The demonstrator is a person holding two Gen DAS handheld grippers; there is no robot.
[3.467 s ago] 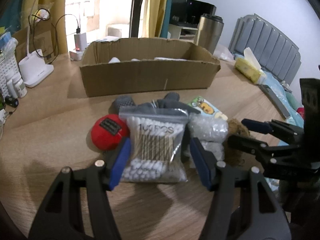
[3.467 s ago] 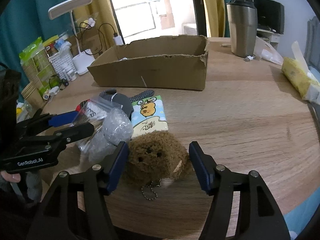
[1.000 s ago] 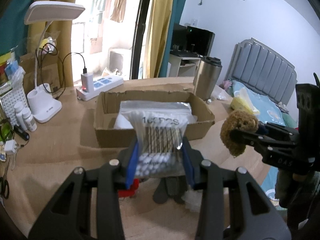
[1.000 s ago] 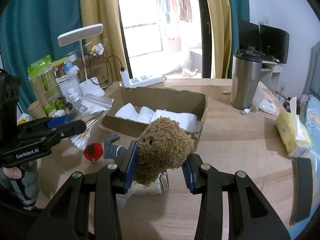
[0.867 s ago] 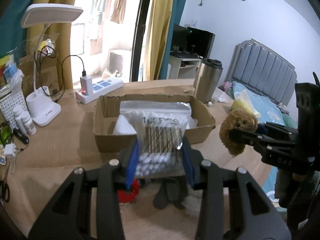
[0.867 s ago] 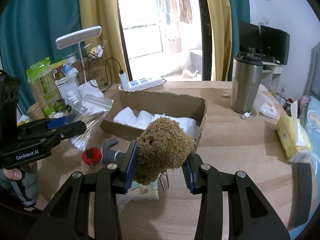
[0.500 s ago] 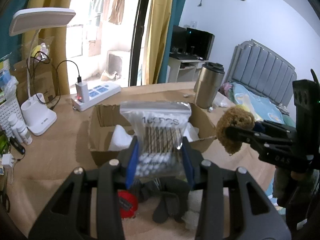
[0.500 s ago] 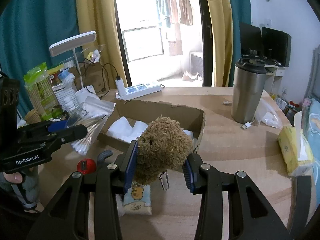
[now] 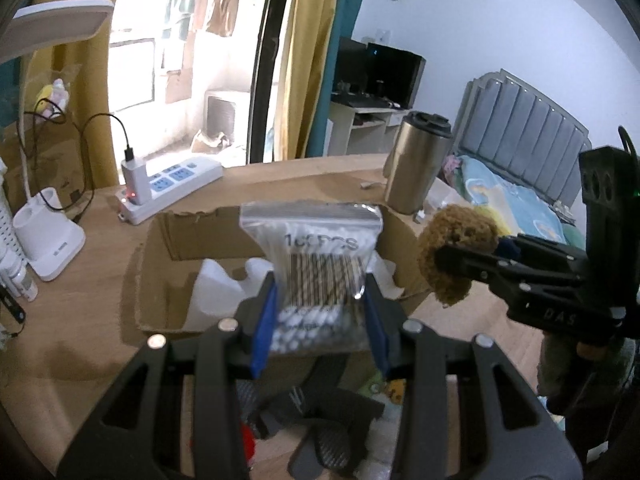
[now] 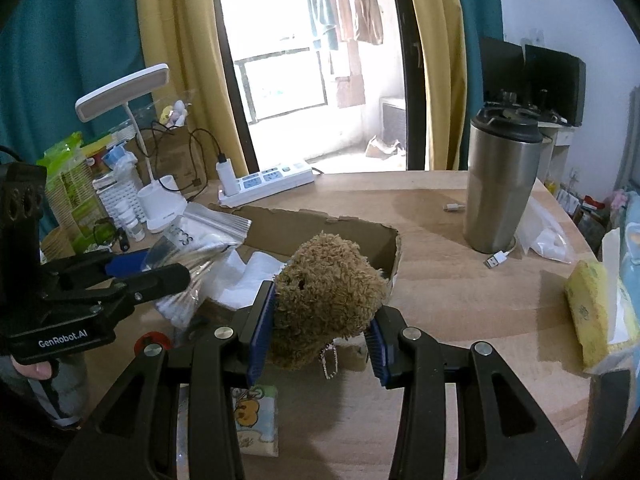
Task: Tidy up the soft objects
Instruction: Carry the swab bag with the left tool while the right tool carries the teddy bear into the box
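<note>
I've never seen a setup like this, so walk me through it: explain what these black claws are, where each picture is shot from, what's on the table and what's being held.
No robot here: a person holds a black two-finger tool in each hand, each with a camera looking along its fingers. The left hand-held gripper, in its own view, is shut on a clear zip bag of cotton swabs. The right hand-held gripper is shut on a fuzzy brown plush toy. Both hover near an open brown cardboard box holding white padding, on a wooden table. Also there: a steel tumbler, a white power strip, and a white desk lamp.
</note>
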